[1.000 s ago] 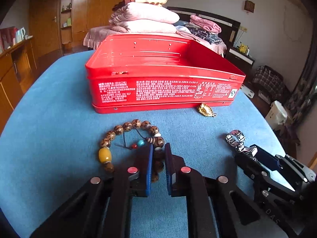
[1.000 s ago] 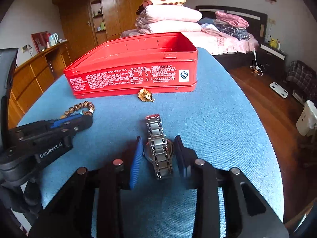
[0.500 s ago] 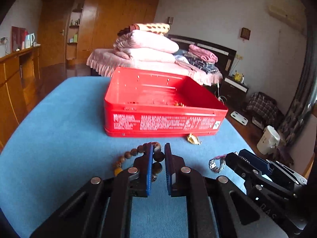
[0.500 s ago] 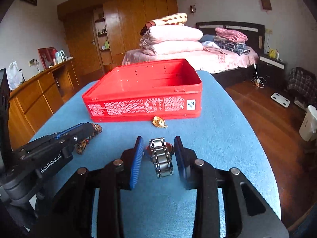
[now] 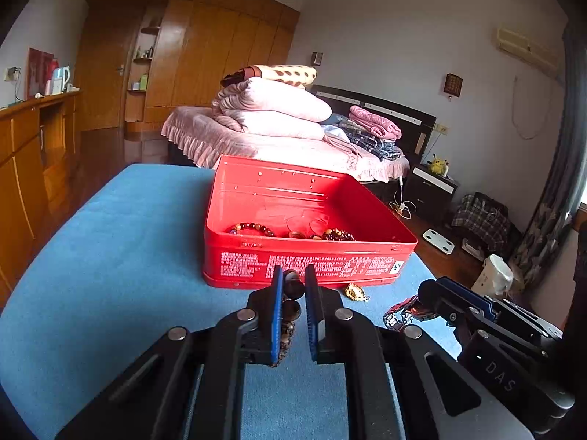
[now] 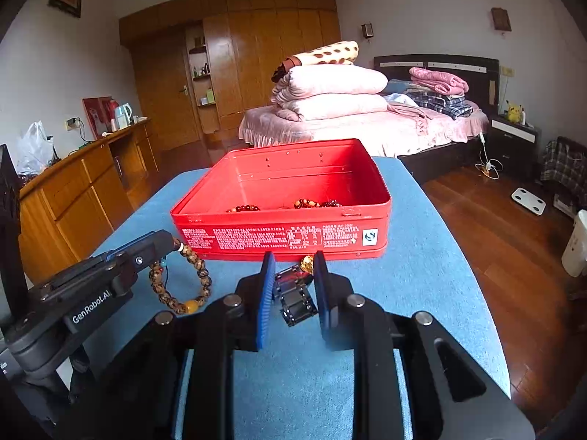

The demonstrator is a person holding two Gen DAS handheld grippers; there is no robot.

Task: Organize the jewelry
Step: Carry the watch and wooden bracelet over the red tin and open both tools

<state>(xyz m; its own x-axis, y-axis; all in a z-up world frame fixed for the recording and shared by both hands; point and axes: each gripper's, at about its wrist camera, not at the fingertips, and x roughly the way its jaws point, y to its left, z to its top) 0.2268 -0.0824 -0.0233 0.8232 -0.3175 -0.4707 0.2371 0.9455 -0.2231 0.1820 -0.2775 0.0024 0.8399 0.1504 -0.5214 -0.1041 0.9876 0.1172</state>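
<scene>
Carrying two pieces toward the red tin (image 6: 279, 236) by the blue tabletop's (image 5: 110, 256) far edge.

Clamping left gripper (image 5: 292, 289) on the bead bracelet (image 6: 183, 282), limp and dangling, best pinched on one bead. Closing right gripper (image 6: 293, 286) around the metal watch (image 6: 295, 299), heavier, slick, seemingly held across its band, above the near edge.

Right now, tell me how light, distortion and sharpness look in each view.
Left wrist view: daylight, dark fisheye corners, bowed walls; red tin sharp, near hand-held gripper soft. Right wrist view: same daylight and curved edges; tin print legible, close watch slightly blurred, sheen on wooden floor.
</scene>
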